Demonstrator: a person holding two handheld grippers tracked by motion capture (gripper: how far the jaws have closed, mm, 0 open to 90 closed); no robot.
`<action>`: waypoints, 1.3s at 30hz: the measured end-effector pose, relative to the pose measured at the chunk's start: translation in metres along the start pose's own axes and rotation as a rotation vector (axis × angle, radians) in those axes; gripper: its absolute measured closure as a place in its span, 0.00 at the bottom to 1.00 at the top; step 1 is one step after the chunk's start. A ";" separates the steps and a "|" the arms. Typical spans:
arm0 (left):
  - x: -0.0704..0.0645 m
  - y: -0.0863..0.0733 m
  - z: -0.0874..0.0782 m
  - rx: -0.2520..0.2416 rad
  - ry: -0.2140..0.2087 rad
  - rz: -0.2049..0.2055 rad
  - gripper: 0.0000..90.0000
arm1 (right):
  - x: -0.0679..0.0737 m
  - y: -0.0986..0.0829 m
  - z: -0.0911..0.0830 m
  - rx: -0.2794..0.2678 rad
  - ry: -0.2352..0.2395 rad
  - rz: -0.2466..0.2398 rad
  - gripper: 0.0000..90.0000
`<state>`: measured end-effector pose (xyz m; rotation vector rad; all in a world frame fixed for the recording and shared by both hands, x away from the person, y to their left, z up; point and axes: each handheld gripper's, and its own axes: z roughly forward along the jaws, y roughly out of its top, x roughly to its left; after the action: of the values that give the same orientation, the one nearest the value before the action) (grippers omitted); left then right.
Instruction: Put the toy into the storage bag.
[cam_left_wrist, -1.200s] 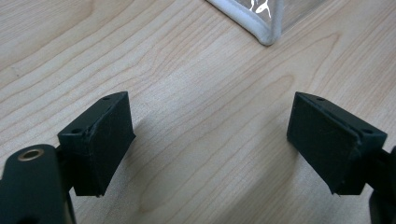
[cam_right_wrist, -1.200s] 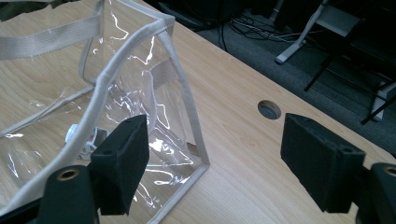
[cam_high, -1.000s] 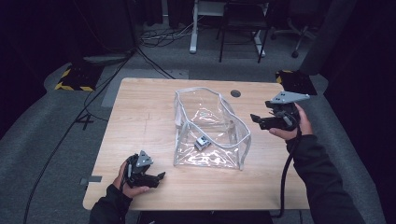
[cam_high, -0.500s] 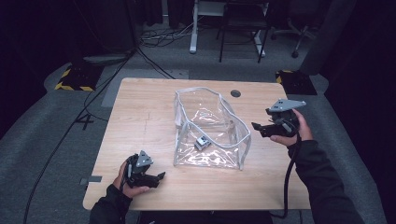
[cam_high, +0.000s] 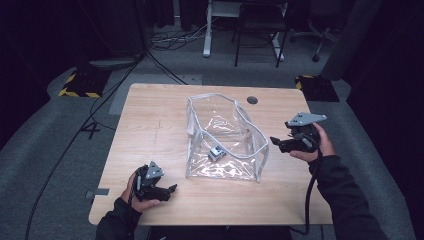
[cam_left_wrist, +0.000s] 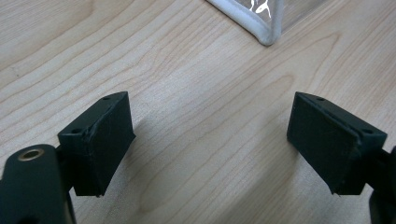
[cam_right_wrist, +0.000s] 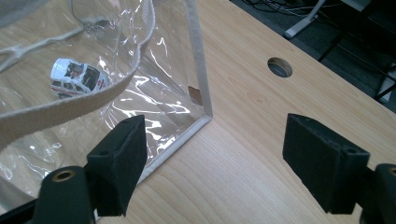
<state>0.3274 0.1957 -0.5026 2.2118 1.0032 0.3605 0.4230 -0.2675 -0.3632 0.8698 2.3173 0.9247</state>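
A clear plastic bag (cam_high: 225, 135) with white trim stands open in the middle of the wooden table (cam_high: 150, 125). A small white toy car (cam_high: 216, 152) lies on the bag's floor, seen through the plastic as toy car (cam_right_wrist: 77, 78). My left gripper (cam_high: 167, 190) rests low near the table's front left edge, open, with bare wood between its jaws and a bag corner (cam_left_wrist: 264, 28) ahead. My right gripper (cam_high: 275, 142) hovers open just right of the bag, beside its trimmed side edge (cam_right_wrist: 198, 60), holding nothing.
A round cable hole (cam_high: 252, 100) sits in the tabletop behind the bag, seen as hole (cam_right_wrist: 280, 67) from the right gripper. Cables, a desk frame and a chair stand on the floor beyond the table's far edge.
My right gripper has drawn back a little from the bag and lowered slightly toward the table's right side. The left gripper and the bag have stayed put.
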 end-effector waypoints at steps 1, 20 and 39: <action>0.000 0.000 0.000 0.000 0.000 0.000 0.16 | 0.001 -0.001 0.000 0.001 0.005 0.011 0.25; 0.000 0.000 0.000 0.000 0.000 0.000 0.16 | 0.004 -0.027 0.005 0.030 0.009 0.006 0.25; 0.000 0.000 0.000 0.000 0.000 0.000 0.16 | 0.010 -0.057 0.004 0.040 0.005 0.008 0.26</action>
<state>0.3274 0.1957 -0.5026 2.2119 1.0033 0.3603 0.3974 -0.2907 -0.4097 0.8947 2.3456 0.8878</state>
